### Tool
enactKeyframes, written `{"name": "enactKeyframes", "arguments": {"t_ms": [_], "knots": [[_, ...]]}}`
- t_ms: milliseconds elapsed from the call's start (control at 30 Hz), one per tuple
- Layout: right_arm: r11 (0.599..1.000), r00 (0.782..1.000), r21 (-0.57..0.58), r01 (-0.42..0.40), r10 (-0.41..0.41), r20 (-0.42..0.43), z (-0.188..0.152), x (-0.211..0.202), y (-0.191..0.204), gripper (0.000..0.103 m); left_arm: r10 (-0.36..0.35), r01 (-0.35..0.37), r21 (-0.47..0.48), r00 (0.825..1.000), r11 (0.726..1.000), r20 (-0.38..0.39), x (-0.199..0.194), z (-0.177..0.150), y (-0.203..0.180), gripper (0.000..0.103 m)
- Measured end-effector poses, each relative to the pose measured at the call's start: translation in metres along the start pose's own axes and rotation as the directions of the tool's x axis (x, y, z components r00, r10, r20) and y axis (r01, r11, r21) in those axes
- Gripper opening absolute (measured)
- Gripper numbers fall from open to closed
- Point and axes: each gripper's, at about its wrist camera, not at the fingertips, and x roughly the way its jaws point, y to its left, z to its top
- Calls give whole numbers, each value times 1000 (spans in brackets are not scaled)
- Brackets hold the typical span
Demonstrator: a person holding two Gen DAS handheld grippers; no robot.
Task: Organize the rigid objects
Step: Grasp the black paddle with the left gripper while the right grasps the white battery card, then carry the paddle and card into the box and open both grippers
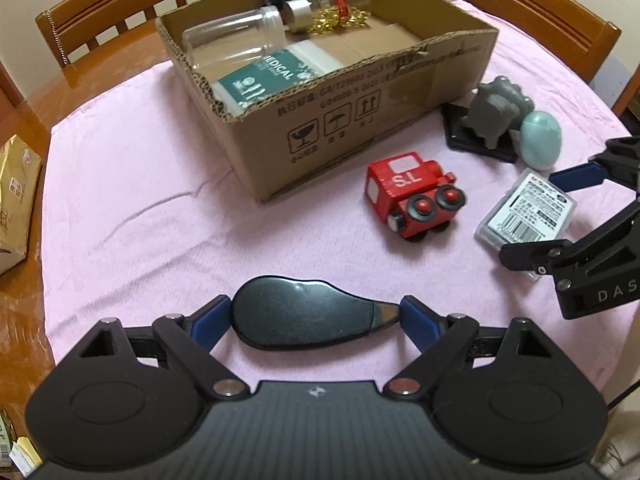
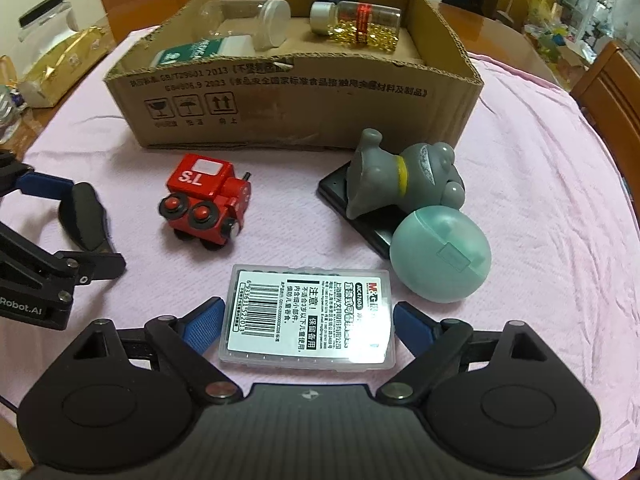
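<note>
My left gripper is wide open around a black teardrop-shaped object lying on the pink cloth; its blue pads sit right at both ends of it. My right gripper is open around a clear plastic case with a barcode label; the pads stand slightly apart from its sides. A red toy train lies between them, also in the left wrist view. A cardboard box holds jars and a green medical pack.
A grey toy figure lies on a black flat case next to a teal egg capsule. Wooden chairs stand behind the table. A gold package lies at the left edge.
</note>
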Motion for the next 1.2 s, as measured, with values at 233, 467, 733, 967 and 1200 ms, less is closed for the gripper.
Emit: {"name": "enactKeyframes", "arguments": {"t_ms": [233, 467, 733, 967, 1200], "knots": [[994, 996, -66, -85, 84, -14, 9, -27, -12, 93, 1, -1, -4, 1000, 1000, 15, -40, 13, -4, 89], [967, 987, -212, -143, 155, 40, 41, -73, -23, 93, 14, -11, -63, 999, 998, 53, -74, 36, -7, 89], [934, 967, -332, -136, 198, 159, 92, -96, -43, 93, 70, -55, -124, 991, 991, 118, -94, 70, -6, 89], [907, 952, -394, -148, 238, 190, 144, -67, -59, 93, 135, -105, -192, 979, 976, 151, -96, 96, -5, 89], [895, 960, -419, -156, 237, 147, 190, -2, -71, 93, 180, -139, -254, 973, 957, 146, -82, 120, -5, 89]]}}
